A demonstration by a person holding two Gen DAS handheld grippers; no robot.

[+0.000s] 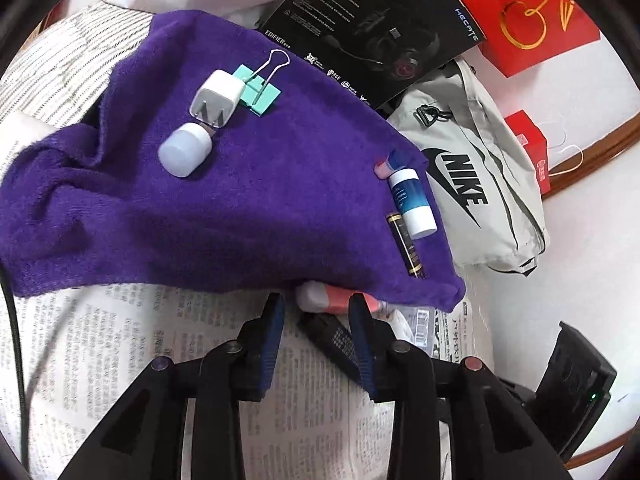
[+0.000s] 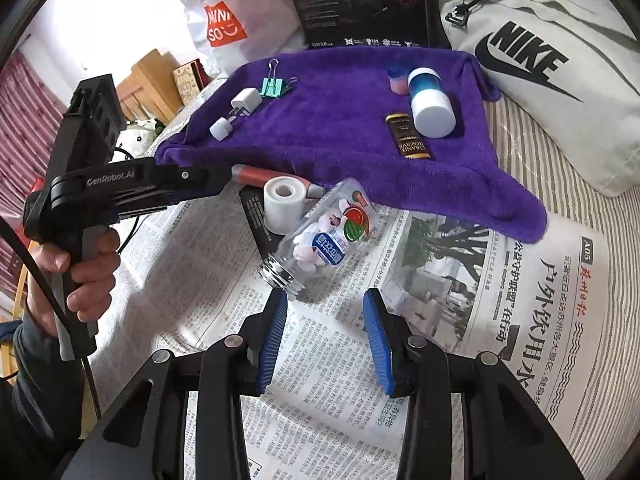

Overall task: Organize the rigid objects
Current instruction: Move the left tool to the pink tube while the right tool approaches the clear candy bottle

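A purple towel (image 1: 224,208) (image 2: 352,120) holds a white charger (image 1: 218,98), a teal binder clip (image 1: 260,92), a white cap (image 1: 185,151), a blue-white bottle (image 1: 412,204) (image 2: 430,102), a black battery (image 1: 406,248) (image 2: 408,140) and a small pink-blue piece (image 1: 387,166). My left gripper (image 1: 318,312) is open, its fingers either side of a pink-white tube (image 1: 334,298) at the towel's near edge. My right gripper (image 2: 326,312) is open, just short of a clear bottle (image 2: 320,236) lying on newspaper. A white tape roll (image 2: 282,200) stands beside it.
Newspaper (image 2: 520,300) covers the striped bedding. A grey Nike bag (image 1: 476,184) (image 2: 532,52), a black Edifier box (image 1: 372,20), red boxes (image 1: 520,12) and a Miniso bag (image 2: 228,20) crowd the far side. A black flat item (image 1: 334,340) lies under the tube.
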